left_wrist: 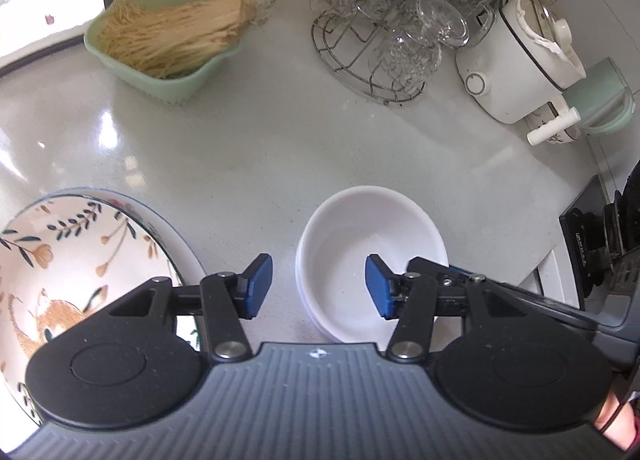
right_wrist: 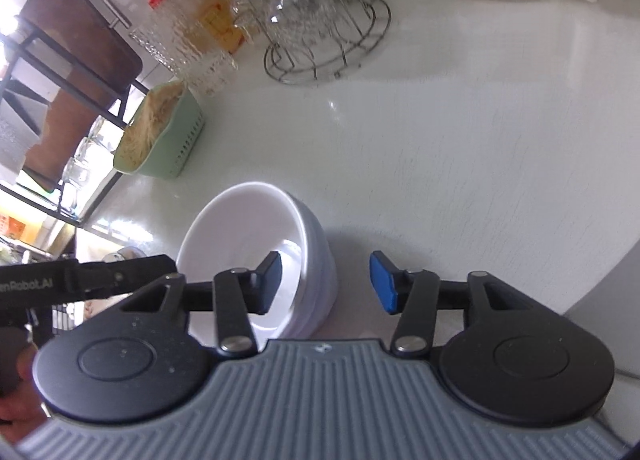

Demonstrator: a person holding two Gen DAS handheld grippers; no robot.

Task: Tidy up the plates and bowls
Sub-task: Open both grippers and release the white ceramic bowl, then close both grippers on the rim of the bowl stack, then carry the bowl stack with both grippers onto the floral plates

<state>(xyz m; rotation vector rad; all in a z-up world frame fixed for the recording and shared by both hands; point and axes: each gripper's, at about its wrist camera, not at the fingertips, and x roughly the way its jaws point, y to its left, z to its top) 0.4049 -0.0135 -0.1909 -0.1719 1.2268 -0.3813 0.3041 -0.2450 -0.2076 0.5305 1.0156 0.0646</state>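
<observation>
The stack of white bowls (left_wrist: 370, 256) sits on the pale counter (left_wrist: 260, 148) with the floral plate (left_wrist: 76, 260) just beside it; both grippers straddle its rim, jaws spread, pads pinching nothing: the left gripper (left_wrist: 318, 286) from one side, the right gripper (right_wrist: 326, 282) from the other (its left pad inside the top bowl); judging by this, the bowls are gathered and the next move calls for backing away clear or closing on the rim; the only legible writing reads "enRobot.AI" on the strap (right_wrist: 60, 280) in the right view.

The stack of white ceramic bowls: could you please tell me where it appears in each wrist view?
Left wrist view: stack of white ceramic bowls sits lower centre-right, near the right-hand pad.
Right wrist view: the stack sits lower centre-left, near the left-hand pad.
Shared landmark: wire glass-drying rack beyond it.
</observation>
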